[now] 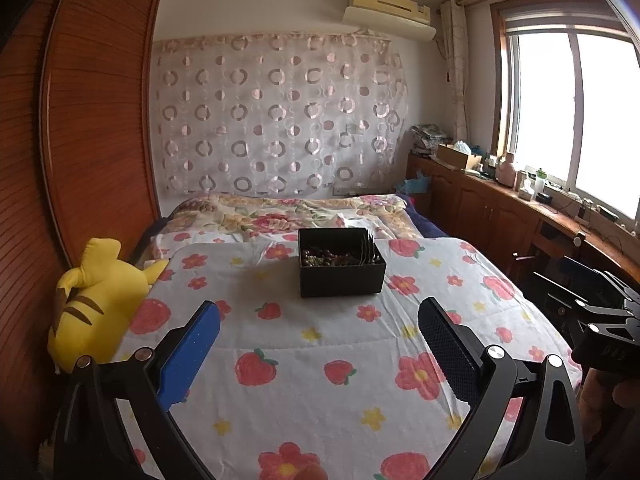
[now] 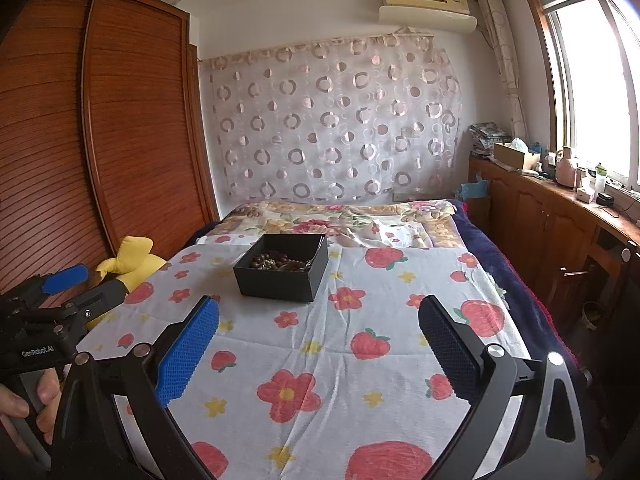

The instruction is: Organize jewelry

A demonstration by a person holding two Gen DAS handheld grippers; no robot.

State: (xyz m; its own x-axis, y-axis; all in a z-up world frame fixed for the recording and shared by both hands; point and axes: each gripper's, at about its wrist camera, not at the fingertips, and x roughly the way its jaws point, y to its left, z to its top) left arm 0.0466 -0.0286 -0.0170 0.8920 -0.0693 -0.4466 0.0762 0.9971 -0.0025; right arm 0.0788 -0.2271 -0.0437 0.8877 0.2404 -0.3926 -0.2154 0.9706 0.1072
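Observation:
A black open box [image 1: 341, 276] sits on the flowered bed cover [image 1: 304, 344]. Dark beads and jewelry [image 1: 326, 259] lie piled inside it. It also shows in the right wrist view [image 2: 280, 278] with the beads [image 2: 280, 263] visible. My left gripper [image 1: 319, 314] is open and empty, hovering above the cover in front of the box. My right gripper [image 2: 319, 312] is open and empty, also short of the box and to its right. The left gripper's body shows at the left edge of the right wrist view [image 2: 48, 304].
A yellow plush toy [image 1: 94, 300] lies at the bed's left edge beside the wooden wardrobe [image 1: 92, 120]. A flowered quilt [image 1: 288, 212] lies behind the box. A wooden cabinet [image 1: 500, 208] with clutter runs under the window on the right.

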